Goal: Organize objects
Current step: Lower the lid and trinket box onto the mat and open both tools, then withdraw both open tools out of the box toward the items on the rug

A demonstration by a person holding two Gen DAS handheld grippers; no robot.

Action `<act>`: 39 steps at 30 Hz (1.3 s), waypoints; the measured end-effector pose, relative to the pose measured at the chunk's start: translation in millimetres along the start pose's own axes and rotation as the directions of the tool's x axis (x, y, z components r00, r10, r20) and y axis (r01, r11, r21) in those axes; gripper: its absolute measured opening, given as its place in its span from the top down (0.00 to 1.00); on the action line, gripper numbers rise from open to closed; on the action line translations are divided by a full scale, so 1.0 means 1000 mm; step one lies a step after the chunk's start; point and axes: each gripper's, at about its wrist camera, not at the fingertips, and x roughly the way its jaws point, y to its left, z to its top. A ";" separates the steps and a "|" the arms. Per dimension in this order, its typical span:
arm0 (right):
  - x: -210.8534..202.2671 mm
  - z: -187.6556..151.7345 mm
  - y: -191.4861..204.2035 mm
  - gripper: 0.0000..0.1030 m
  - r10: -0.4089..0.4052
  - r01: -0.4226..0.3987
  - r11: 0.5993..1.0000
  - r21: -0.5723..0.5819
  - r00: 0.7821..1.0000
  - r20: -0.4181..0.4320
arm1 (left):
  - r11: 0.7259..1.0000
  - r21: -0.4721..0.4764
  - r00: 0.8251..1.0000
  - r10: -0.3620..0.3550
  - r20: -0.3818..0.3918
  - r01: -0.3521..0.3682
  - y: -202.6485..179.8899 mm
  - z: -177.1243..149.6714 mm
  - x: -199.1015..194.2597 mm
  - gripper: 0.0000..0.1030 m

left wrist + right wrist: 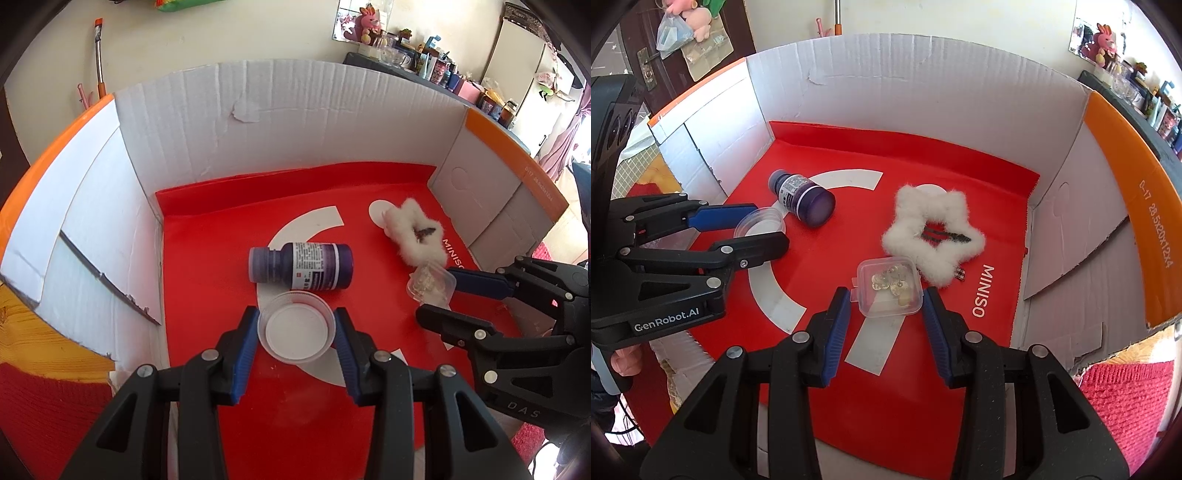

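In my cardboard box [923,92]: one purple bottle [803,199], one round clear lid [296,326], one square clear case [889,288], one white fluffy star clip [932,236], my two grippers [296,354] [884,336].

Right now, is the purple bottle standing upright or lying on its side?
Lying on its side. The purple bottle rests lengthwise on the red box floor, with its flat base facing the right wrist camera.

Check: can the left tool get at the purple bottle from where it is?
Probably not yet: the left tool is shut on the round cup. The bottle lies just beyond it on the red liner, nothing else between.
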 end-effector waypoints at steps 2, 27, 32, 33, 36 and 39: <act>0.001 0.001 0.000 0.62 0.003 -0.003 1.000 0.002 1.000 -0.001 | 1.000 0.002 1.000 -0.001 0.000 0.001 0.000 0.000 0.000 0.58; -0.022 -0.014 0.003 0.43 0.031 -0.031 0.999 -0.016 0.999 0.027 | 0.999 0.003 0.999 -0.038 -0.001 0.038 -0.005 -0.006 -0.013 0.48; -0.034 -0.019 0.008 0.40 0.024 -0.022 0.999 -0.030 0.998 0.050 | 0.999 0.001 0.998 -0.051 0.020 0.051 -0.007 -0.008 -0.023 0.43; -0.036 -0.020 0.008 0.40 0.026 -0.025 0.999 -0.029 0.998 0.052 | 0.999 0.000 0.998 -0.051 0.027 0.051 -0.007 -0.008 -0.026 0.41; -0.040 -0.022 0.009 0.39 0.036 -0.035 0.999 -0.028 0.998 0.059 | 0.999 -0.003 0.998 -0.051 0.042 0.051 -0.008 -0.008 -0.031 0.38; -0.045 -0.025 0.010 0.35 0.048 -0.047 0.999 -0.028 0.997 0.067 | 0.998 -0.010 0.997 -0.053 0.050 0.054 -0.009 -0.010 -0.035 0.36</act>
